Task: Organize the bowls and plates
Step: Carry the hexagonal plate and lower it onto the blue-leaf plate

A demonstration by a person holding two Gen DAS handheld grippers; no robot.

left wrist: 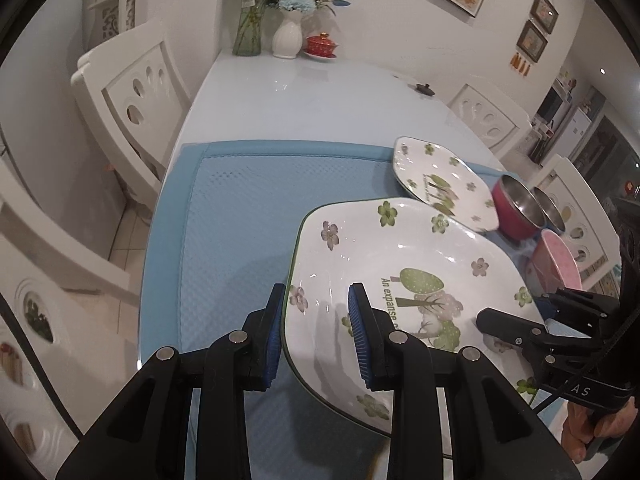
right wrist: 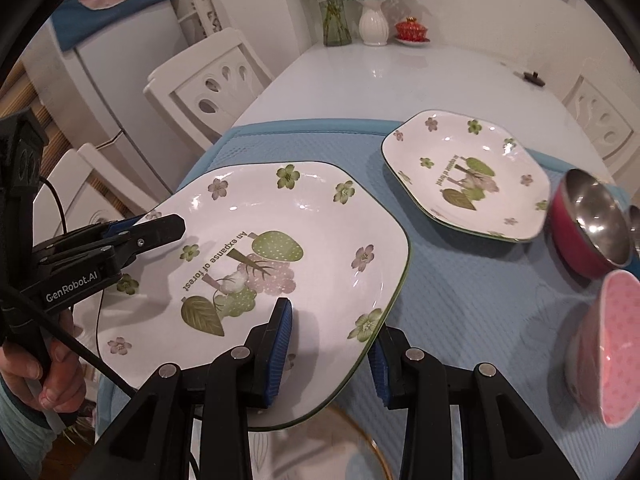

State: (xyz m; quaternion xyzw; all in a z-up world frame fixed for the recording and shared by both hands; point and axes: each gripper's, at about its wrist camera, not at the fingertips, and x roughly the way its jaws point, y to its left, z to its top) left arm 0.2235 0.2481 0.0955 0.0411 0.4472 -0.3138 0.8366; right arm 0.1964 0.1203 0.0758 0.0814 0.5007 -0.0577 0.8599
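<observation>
**Big plate carried by both rims**

The left hand-held gripper (left wrist: 316, 340) and right hand-held gripper (right wrist: 330, 356) each clamp an opposite rim of the big plate (right wrist: 280, 240), held above the blue mat (left wrist: 240, 208). Glazed, stiff, breakable, probably slippery: rim grips suit it. A smaller plate (right wrist: 464, 172) and bowls (right wrist: 592, 224) crowd the far right.

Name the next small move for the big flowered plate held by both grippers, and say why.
Probably carry it toward the matching smaller plate and lower it nearby. The large plate is clamped at opposite rims by the left gripper and right gripper, off the blue mat, with another dish below.
</observation>
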